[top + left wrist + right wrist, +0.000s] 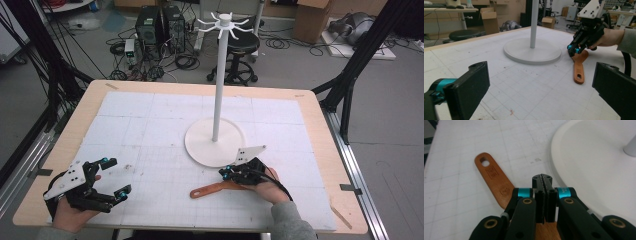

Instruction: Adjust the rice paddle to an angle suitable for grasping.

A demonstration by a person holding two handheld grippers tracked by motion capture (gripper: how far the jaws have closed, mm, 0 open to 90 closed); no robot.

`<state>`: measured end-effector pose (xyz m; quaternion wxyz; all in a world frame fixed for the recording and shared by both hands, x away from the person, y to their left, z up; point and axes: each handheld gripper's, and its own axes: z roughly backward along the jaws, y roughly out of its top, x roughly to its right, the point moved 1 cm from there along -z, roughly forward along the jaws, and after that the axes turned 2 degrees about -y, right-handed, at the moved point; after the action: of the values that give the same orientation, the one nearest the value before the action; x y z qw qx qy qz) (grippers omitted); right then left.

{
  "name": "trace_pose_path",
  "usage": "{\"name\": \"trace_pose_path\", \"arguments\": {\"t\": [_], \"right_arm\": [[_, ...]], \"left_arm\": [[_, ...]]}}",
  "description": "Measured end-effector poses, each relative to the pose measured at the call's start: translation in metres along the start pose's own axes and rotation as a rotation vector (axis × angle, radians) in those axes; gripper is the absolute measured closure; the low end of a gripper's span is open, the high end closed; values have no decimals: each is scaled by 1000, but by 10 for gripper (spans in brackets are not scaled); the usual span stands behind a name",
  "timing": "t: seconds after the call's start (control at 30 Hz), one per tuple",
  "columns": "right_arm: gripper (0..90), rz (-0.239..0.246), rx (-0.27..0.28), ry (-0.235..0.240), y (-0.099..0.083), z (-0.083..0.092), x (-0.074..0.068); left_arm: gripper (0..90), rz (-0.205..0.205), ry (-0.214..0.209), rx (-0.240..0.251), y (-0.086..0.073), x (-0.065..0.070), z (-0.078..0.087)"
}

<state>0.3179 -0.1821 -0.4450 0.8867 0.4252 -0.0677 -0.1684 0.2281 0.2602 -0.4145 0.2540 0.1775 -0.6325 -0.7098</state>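
A brown wooden spatula (212, 189) lies flat on the white gridded mat, its handle hole pointing left. My right gripper (227, 173) hovers low over the spatula's wide end with its jaws pressed together and nothing between them. The right gripper view shows the shut tips (542, 179) just above the spatula (494, 177), beside the stand's base (584, 157). My left gripper (116, 177) rests near the mat's front left, open and empty. In its own view the left gripper (541, 85) faces the spatula (578, 67) and the right gripper (573, 49).
A tall white hook stand (218, 85) rises from a round base (200, 147) at the mat's centre, just behind the right gripper. The wooden table (90, 100) borders the mat. Beyond it are a stool (242, 45), computer cases and cables on the floor.
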Motion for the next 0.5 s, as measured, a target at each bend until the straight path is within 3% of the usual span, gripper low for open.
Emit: {"name": "trace_pose_path", "arguments": {"t": [0.5], "right_arm": [[889,-39,-53,-23,-7,-4,7]], "left_arm": [[17,4,4,-9,-2,-1,0]]}}
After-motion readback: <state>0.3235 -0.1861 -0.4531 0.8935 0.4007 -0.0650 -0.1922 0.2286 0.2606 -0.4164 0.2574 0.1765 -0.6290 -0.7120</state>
